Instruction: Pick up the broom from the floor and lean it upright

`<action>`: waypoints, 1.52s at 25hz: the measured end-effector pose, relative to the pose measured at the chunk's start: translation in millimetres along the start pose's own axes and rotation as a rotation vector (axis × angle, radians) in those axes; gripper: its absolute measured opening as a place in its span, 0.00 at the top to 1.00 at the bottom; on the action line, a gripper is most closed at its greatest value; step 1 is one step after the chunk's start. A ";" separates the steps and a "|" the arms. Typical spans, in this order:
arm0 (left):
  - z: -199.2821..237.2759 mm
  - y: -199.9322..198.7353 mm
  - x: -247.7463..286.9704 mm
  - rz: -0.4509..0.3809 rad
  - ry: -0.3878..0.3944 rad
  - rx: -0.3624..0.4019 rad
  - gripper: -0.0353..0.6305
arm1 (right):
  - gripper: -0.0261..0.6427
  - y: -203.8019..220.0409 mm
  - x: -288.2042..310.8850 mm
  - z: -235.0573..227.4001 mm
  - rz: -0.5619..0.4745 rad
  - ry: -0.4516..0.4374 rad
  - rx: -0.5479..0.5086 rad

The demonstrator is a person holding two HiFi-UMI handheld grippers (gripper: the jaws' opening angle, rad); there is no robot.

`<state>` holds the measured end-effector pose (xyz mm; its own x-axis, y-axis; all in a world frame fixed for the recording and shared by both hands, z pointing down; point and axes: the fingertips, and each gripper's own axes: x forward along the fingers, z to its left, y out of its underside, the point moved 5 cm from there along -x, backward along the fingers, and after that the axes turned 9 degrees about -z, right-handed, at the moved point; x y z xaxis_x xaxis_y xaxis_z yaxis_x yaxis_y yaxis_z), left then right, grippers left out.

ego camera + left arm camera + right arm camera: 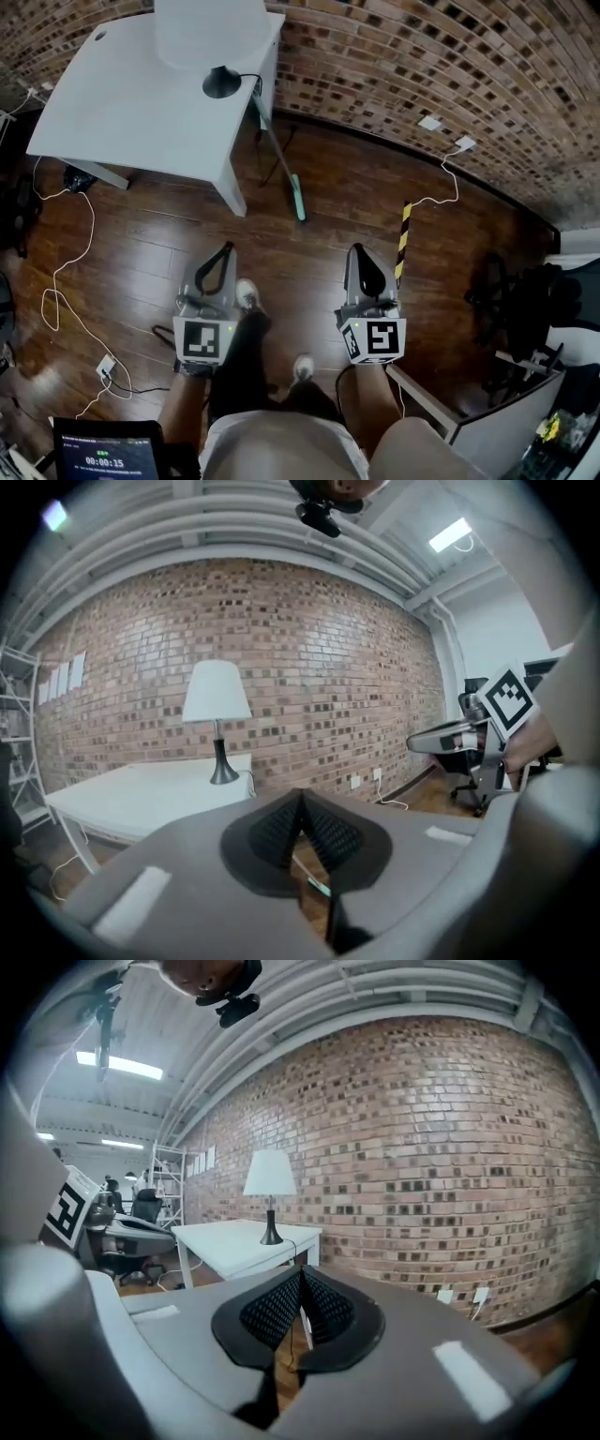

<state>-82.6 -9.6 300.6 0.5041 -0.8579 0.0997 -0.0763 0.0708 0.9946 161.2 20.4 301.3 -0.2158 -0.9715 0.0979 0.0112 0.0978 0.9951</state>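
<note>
Loft-style office, brick wall [422, 66] across the top, white desk [131, 112] with lamp [210, 37] upper left, office chair [499, 292] at right, wood floor [141, 246].

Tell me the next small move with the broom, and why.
Probably none on it, just lower both grippers: the broom already seems to lean on a corner of the white table, teal head on the floor, and the left gripper and right gripper are shut, empty and short of it.

A dark screen [106, 457] low at the person's side is showing a timer reading 00:00:15; the smaller print above it is too tiny to read.
</note>
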 end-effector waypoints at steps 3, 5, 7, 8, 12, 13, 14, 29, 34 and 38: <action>-25.4 -31.5 -36.0 -0.038 -0.035 0.030 0.95 | 0.94 -29.2 -49.9 -3.7 -0.046 -0.025 -0.007; -46.7 -49.8 -64.0 -0.067 -0.054 0.038 0.95 | 0.94 -48.1 -86.1 -4.1 -0.076 -0.045 -0.014; -71.1 -67.1 -94.3 -0.100 -0.066 0.061 0.95 | 0.94 -67.2 -125.5 -2.2 -0.105 -0.068 -0.028; -83.5 -75.8 -109.4 -0.122 -0.070 0.079 0.95 | 0.94 -76.3 -145.6 -1.8 -0.119 -0.076 -0.034; -129.3 -112.5 -164.2 -0.188 -0.093 0.108 0.95 | 0.94 -108.1 -220.1 -8.2 -0.161 -0.069 -0.051; -138.5 -121.0 -176.4 -0.202 -0.098 0.117 0.95 | 0.94 -114.8 -235.1 -10.4 -0.166 -0.063 -0.054; -146.6 -128.7 -187.4 -0.214 -0.099 0.131 0.95 | 0.94 -121.0 -249.1 -12.6 -0.172 -0.054 -0.054; -200.8 -183.7 -251.1 -0.248 -0.008 0.154 0.95 | 0.94 -172.4 -353.4 -12.0 -0.209 0.085 -0.038; -192.5 -183.1 -251.5 -0.262 0.007 0.172 0.95 | 0.94 -175.1 -351.7 11.2 -0.202 0.067 -0.072; -188.6 -182.4 -251.5 -0.254 0.007 0.155 0.95 | 0.94 -174.7 -348.2 18.0 -0.203 0.057 -0.072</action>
<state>-33.3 289.3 99.8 0.5296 -0.8347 -0.1512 -0.0773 -0.2250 0.9713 216.8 345.5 93.2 -0.1653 -0.9805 -0.1060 0.0435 -0.1147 0.9925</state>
